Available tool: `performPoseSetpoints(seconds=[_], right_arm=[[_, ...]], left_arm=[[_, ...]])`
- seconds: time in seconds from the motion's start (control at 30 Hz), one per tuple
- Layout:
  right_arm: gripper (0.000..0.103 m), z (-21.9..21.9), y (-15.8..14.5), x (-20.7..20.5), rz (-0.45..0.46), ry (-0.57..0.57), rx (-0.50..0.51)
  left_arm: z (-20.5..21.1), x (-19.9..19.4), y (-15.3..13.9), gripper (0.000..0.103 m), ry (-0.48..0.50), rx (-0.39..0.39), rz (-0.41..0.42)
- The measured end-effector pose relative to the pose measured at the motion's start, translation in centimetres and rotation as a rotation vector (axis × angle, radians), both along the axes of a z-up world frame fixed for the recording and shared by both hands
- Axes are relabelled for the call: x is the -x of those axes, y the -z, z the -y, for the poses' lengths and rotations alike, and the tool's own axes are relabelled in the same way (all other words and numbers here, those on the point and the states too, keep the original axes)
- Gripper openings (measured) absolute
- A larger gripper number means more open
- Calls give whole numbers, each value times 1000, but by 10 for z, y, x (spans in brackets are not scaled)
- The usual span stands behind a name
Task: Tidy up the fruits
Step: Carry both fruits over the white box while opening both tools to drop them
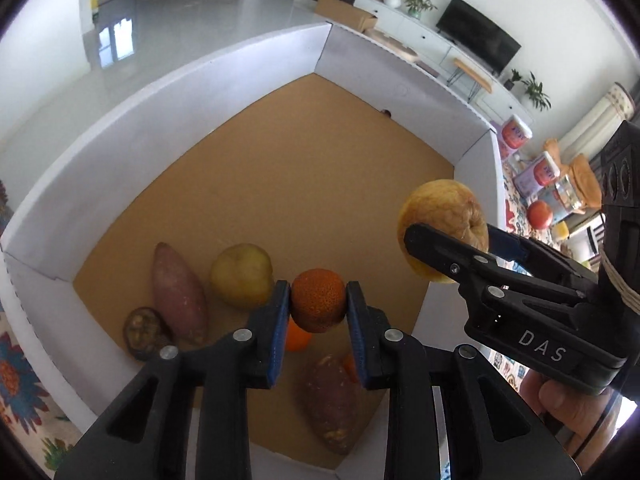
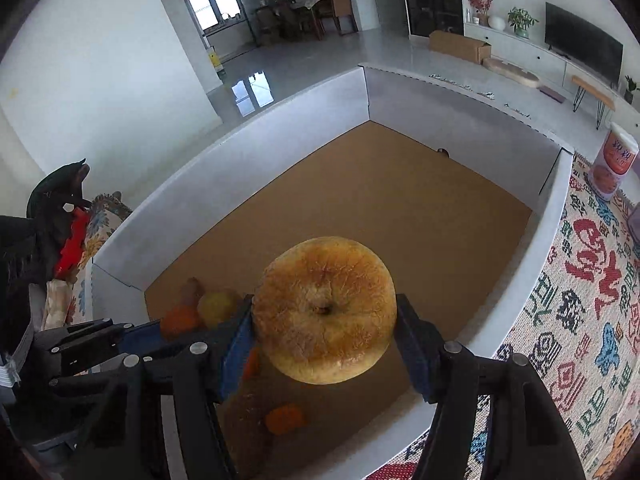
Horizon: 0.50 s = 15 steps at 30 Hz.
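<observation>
My left gripper (image 1: 318,306) is shut on a small orange (image 1: 318,304) and holds it above the near end of a white-walled box with a brown floor (image 1: 300,168). My right gripper (image 2: 325,332) is shut on a wrinkled yellow apple (image 2: 325,310), held over the box's near right side; it also shows in the left wrist view (image 1: 442,228). On the box floor lie a sweet potato (image 1: 178,290), a yellow pear (image 1: 242,274), a dark passion fruit (image 1: 141,330), a second sweet potato (image 1: 332,400) and another orange (image 1: 297,338).
The box (image 2: 260,132) stands on a patterned cloth (image 2: 580,300). Beside it are cans (image 1: 516,132), a red apple (image 1: 540,214) and a can (image 2: 612,160). The far part of the box floor is bare. A living room lies behind.
</observation>
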State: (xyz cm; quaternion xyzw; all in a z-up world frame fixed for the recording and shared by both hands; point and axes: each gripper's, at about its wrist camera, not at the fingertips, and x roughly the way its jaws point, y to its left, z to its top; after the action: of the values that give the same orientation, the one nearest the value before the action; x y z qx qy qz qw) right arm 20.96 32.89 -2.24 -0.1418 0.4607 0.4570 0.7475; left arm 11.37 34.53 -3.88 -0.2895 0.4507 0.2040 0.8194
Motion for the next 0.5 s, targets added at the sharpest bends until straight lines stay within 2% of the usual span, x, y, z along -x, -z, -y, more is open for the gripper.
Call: performPoseSetpoints(seconds=[0.1,0.13,0.17,0.2,0.27,0.37,0.5], right_arm=[[68,2,1,-3,9,17,-8],[68,5,-4,-5,15,20,-24],[68,9,-10,-6,25,26,-35],[68,13,-17,-5,41,33,-47],[73,28,-33,-4,79,40,-74],[84,61,-54,-2,147,63,-105],[93,124,-64,-8,209,132,-100]], left_arm=[[0,-8,1,44,-12,28,0],[0,-8,0,55,-19,36,2],[-1,-4,-1,61,-25,41,9],[0,-2,-4,63,-28,43,23],[7,1,-14,74,-29,36,65],[28,12,-38,84,-23,-3,147],[75,25,-80,93,58,-84,257]])
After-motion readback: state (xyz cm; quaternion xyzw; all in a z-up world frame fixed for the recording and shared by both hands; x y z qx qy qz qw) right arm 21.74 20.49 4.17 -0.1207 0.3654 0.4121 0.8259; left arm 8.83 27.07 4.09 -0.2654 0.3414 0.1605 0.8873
